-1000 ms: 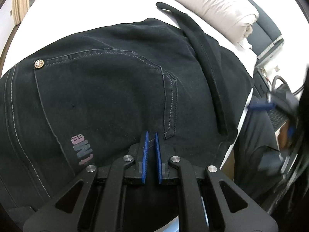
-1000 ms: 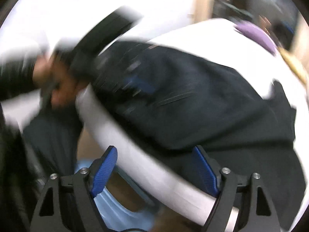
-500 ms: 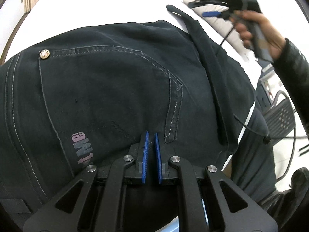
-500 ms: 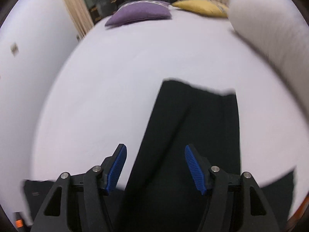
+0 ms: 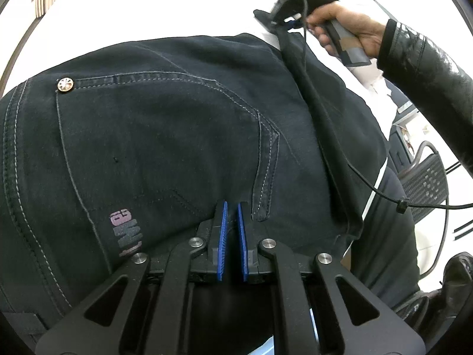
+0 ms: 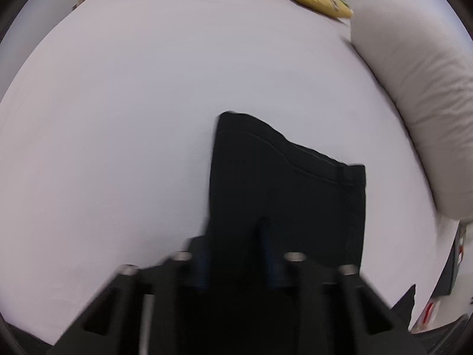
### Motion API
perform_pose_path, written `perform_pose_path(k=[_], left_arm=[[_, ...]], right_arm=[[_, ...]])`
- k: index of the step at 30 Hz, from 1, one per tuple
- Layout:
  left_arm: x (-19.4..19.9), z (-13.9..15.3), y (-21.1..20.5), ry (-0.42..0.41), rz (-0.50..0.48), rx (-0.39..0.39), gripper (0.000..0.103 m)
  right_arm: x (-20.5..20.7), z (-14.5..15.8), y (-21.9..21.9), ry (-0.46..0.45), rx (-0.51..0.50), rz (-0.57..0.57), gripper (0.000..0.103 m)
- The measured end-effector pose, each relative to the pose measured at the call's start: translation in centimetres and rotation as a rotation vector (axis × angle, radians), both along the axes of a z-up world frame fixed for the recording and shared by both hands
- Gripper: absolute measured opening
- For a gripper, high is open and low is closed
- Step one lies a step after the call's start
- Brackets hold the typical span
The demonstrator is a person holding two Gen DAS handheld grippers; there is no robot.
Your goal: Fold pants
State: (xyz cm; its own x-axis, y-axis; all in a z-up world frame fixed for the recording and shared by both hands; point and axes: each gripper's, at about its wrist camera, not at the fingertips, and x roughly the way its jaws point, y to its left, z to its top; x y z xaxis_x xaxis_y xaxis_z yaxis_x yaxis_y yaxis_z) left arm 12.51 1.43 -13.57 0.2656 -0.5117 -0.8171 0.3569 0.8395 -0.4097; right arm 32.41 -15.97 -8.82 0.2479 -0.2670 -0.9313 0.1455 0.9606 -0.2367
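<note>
Pants [image 5: 183, 136] lie flat on the white bed [image 6: 147, 118], waistband under the left hand-held gripper [image 5: 231, 236] pinched shut on the cloth, legs running away to the hem where the right hand-held gripper [image 6: 236, 269] has just been closing on the fabric between its jaws — a lengthwise fold seems in hand, the next move likely lifting the hem back to the waist.
</note>
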Motion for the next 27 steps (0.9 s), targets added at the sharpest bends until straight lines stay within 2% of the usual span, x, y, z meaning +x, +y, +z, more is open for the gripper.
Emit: perform_pose_path(k=[2,5,8,12,15,18,19,22,24,26,27], left_arm=[[-0.1,0.1,0.0,-0.005,0.003,0.005,0.008],[-0.3,0.0,-0.3,-0.009,0.002,0.019,0.008],[-0.4,0.1,-0.7,-0.014,0.002,0.035,0.008],[-0.5,0.3,-1.3,-0.024,-0.002,0.059,0.008],[-0.6,0.4,-1.8,-0.029,0.000,0.078,0.008],[-0.6,0.5,-2.4,-0.031,0.006,0.100,0.008],[-0.6,0.6,-2.6,-0.032,0.006,0.110,0.008],[-0.6,0.7,-3.3,-0.033,0.005,0.135,0.008],[-0.7,0.9,-3.6,-0.032,0.006,0.150,0.008],[-0.8,1.1,-3.9,-0.032,0.011,0.160,0.008],[-0.9,1.0,-4.1,-0.032,0.015,0.163,0.008]], right_arm=[[-0.3,0.5,-1.4,-0.023,0.035,-0.014,0.005],[-3.0,3.8,-4.4,-0.151,0.173,-0.073,0.005],[-8.5,8.3,-8.8,-0.311,0.302,-0.159,0.005],[-17.4,11.1,-16.9,-0.481,0.415,-0.339,0.005],[-25.4,9.9,-23.9,-0.550,0.462,-0.546,0.005],[-33.2,5.5,-28.3,-0.521,0.521,-0.763,0.008],[-34.9,4.2,-28.9,-0.511,0.546,-0.804,0.010],[-38.3,1.6,-29.3,-0.528,0.607,-0.886,0.031],[-39.2,0.9,-29.1,-0.550,0.625,-0.914,0.049],[-39.5,0.4,-29.3,-0.579,0.700,-0.909,0.058],[-38.4,-0.1,-30.3,-0.583,0.722,-0.900,0.058]])
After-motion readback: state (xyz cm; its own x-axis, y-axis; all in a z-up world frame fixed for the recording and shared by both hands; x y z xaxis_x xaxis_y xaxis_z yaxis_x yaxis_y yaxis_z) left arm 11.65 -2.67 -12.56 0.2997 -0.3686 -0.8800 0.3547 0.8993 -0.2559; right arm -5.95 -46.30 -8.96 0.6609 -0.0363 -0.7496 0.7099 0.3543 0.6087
